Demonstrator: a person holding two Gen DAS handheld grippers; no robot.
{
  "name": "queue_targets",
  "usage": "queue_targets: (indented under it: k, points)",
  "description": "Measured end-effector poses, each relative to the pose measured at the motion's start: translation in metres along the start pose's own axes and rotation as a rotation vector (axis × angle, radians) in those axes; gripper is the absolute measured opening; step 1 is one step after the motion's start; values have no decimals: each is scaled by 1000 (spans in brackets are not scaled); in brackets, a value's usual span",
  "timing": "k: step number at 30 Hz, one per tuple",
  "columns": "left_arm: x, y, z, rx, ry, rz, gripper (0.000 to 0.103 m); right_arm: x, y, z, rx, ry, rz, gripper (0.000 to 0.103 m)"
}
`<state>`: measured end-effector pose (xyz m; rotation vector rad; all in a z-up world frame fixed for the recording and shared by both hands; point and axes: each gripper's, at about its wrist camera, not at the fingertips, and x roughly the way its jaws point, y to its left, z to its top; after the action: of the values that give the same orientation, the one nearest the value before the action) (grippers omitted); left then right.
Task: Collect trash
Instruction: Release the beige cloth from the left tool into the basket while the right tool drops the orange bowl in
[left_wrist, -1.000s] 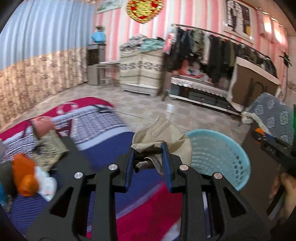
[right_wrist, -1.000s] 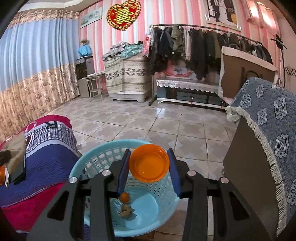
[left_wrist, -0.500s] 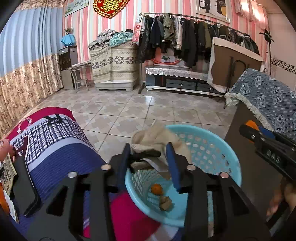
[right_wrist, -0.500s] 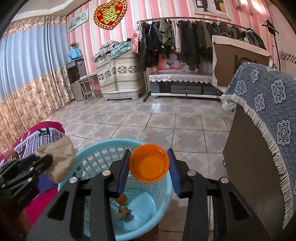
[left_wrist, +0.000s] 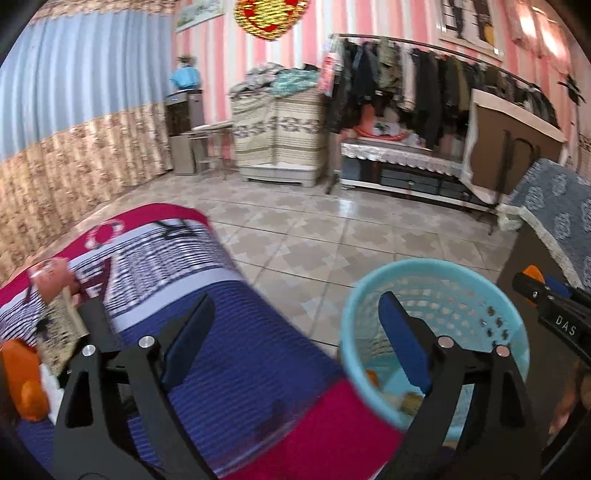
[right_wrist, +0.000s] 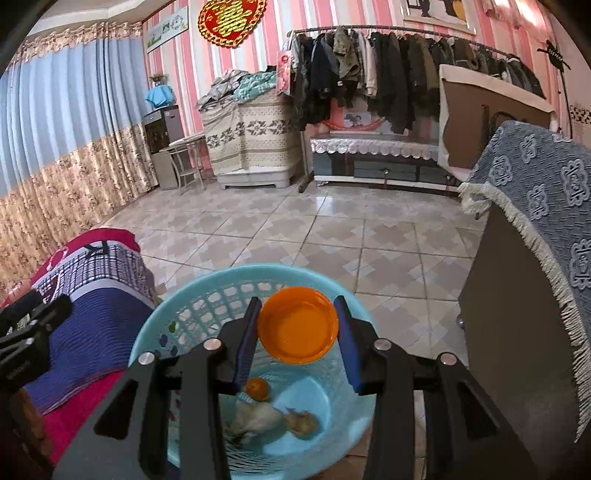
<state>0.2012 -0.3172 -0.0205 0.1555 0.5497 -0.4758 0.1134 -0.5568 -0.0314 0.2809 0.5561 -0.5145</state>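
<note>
Swinging away from the blue basket (right_wrist: 258, 291), left gripper (left_wrist: 291, 332) jaws have just been opening, now empty; beige wad (right_wrist: 255, 421) is lying in basket btm. Right gripper (right_wrist: 297, 325) is clamping orange lid (right_wrist: 297, 325) over basket, prob next in.

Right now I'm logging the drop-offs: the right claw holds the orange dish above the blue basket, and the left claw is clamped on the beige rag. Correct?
Not quite. The left claw is open with nothing in it, as the left wrist view shows. The rest stands: the right claw holds the orange dish above the blue basket.
</note>
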Motion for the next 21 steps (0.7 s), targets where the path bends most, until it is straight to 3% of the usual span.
queue_targets:
  k: [7, 8, 11, 13, 18, 21]
  points:
    - [-20, 32, -10, -34, -13, 46, 94, 10, 30, -5, -23, 6, 2, 41]
    - [-23, 35, -12, -34, -15, 59, 94, 10, 33, -5, -30, 3, -4, 44]
    - [-30, 45, -18, -37, -12, 71, 95, 5, 37, -3, -32, -32, -23, 70]
    - [-35, 50, -21, -41, -8, 78, 95, 1, 37, -2, -25, -54, -22, 71]
    - [-52, 67, -30, -66, -22, 105, 95, -7, 38, -3, -15, -80, -8, 88]
    - [-61, 76, -31, -76, -30, 118, 95, -14, 46, -1, -37, -108, -6, 90]
